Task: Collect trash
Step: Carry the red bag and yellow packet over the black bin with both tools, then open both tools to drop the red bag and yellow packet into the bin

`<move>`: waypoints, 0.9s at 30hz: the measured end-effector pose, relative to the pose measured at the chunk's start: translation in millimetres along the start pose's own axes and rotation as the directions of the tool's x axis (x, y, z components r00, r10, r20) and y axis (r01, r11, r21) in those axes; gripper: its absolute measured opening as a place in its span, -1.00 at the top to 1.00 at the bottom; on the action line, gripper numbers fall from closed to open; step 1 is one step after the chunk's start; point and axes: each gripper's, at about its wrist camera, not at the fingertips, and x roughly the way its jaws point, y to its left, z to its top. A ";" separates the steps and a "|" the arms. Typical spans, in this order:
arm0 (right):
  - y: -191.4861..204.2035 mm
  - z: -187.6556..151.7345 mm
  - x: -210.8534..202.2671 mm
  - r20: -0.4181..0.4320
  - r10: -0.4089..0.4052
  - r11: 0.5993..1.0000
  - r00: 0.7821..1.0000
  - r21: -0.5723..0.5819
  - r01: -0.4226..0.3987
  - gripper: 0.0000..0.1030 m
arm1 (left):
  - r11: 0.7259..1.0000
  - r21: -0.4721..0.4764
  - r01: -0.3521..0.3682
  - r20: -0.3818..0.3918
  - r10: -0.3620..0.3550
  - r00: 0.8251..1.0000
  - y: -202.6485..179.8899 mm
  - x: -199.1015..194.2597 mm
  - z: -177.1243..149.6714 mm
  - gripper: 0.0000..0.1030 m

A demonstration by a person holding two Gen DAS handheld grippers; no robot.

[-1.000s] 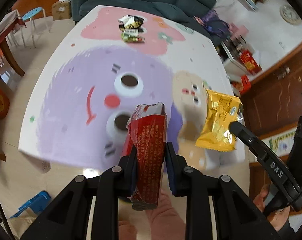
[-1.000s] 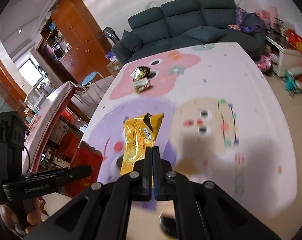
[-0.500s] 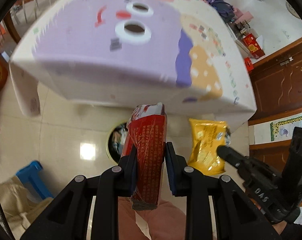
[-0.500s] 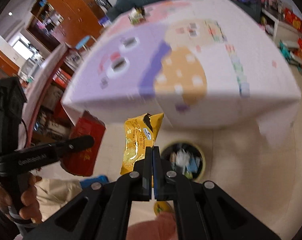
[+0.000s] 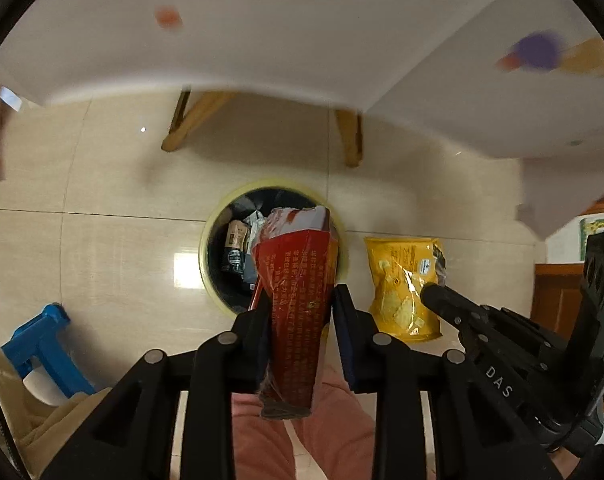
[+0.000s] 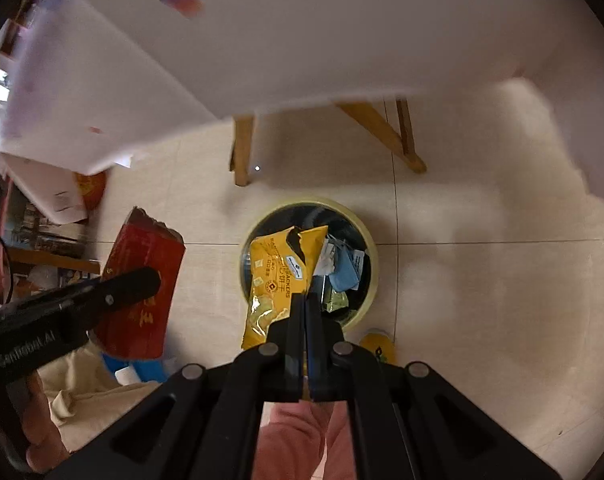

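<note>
My left gripper (image 5: 302, 300) is shut on a torn red snack wrapper (image 5: 297, 280) and holds it above a round yellow-rimmed trash bin (image 5: 213, 236) on the floor. My right gripper (image 6: 305, 300) is shut on a torn yellow cracker wrapper (image 6: 277, 276) and holds it over the same bin (image 6: 368, 236), which holds several wrappers. In the left wrist view the yellow wrapper (image 5: 402, 280) and the right gripper's finger (image 5: 454, 308) sit to the right of the bin. In the right wrist view the red wrapper (image 6: 141, 264) and the left gripper's finger (image 6: 101, 296) sit to its left.
The table's white cloth edge (image 5: 261, 64) hangs just above the bin, with wooden legs (image 5: 189, 120) behind it. A blue stool (image 5: 41, 344) and beige cloth (image 5: 33, 412) lie at the lower left. My pink-clad knee (image 5: 302, 440) is below the grippers.
Both grippers have dropped from over the tabletop to below its edge, tilting down toward the floor. The bin has come from under the wrappers to directly beneath them and looks much closer.
</note>
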 end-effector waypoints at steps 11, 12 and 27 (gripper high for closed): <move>-13.0 11.9 135.4 -0.071 -0.021 0.999 0.997 0.028 0.023 0.90 | 0.998 -0.009 -0.069 -0.033 0.069 0.997 34.4 106.1 14.5 -0.41; -13.1 12.3 141.5 -0.079 -0.019 0.999 0.997 0.032 0.022 0.88 | 0.997 -0.007 -0.083 -0.034 0.082 0.996 37.2 111.0 14.3 -0.41; -5.3 10.4 114.5 -0.073 0.051 0.999 0.996 0.017 -0.050 0.57 | 0.986 -0.086 -0.141 0.023 0.144 0.989 46.4 67.2 5.2 -0.44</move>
